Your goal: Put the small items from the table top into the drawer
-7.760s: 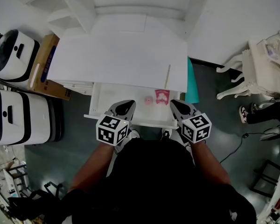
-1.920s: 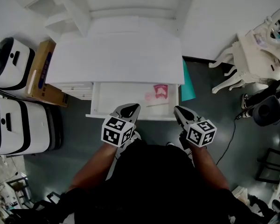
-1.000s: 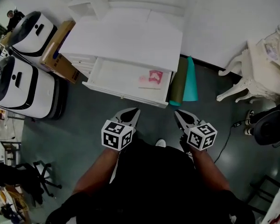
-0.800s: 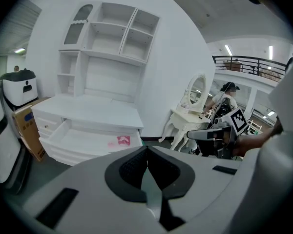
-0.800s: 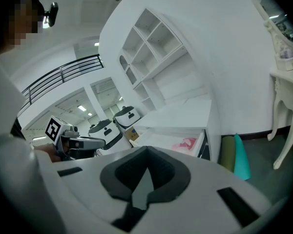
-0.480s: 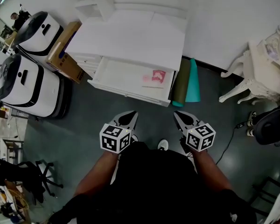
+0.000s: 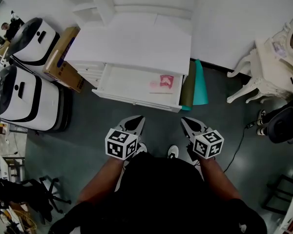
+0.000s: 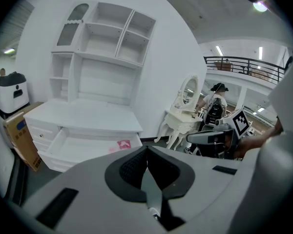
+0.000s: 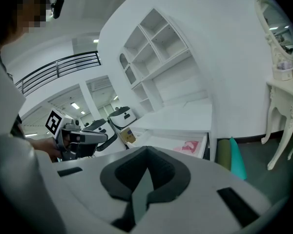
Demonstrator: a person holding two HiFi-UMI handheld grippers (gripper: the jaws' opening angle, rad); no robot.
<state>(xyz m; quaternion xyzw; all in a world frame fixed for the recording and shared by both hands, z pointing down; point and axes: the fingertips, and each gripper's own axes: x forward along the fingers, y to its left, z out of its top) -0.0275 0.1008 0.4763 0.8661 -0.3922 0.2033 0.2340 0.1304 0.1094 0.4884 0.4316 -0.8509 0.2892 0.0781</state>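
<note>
The white desk's top (image 7: 132, 43) is bare. Its drawer (image 7: 136, 100) stands pulled out, with a pink packet (image 7: 167, 81) and a pale pink item (image 7: 155, 87) in its right end. My left gripper (image 7: 134, 123) and right gripper (image 7: 189, 125) hang over the grey floor, a step back from the drawer front, both shut with nothing in them. The left gripper view has the drawer (image 8: 78, 145) and packet (image 8: 123, 144) beyond the closed left gripper (image 8: 146, 147). The right gripper view has the packet (image 9: 189, 146) past the right gripper (image 9: 146, 150).
Two white rounded machines (image 7: 24, 96) and a cardboard box (image 7: 63, 57) stand left of the desk. A green roll (image 7: 188, 89) and a teal roll (image 7: 200, 84) lean at its right side. An ornate white dressing table (image 7: 273, 67) and a black chair (image 7: 285, 126) are at the right.
Both grippers have drawn back from the drawer front to over the floor. The thin stick seen on the table top in the oldest frame is gone from there. Little has moved in the last half second.
</note>
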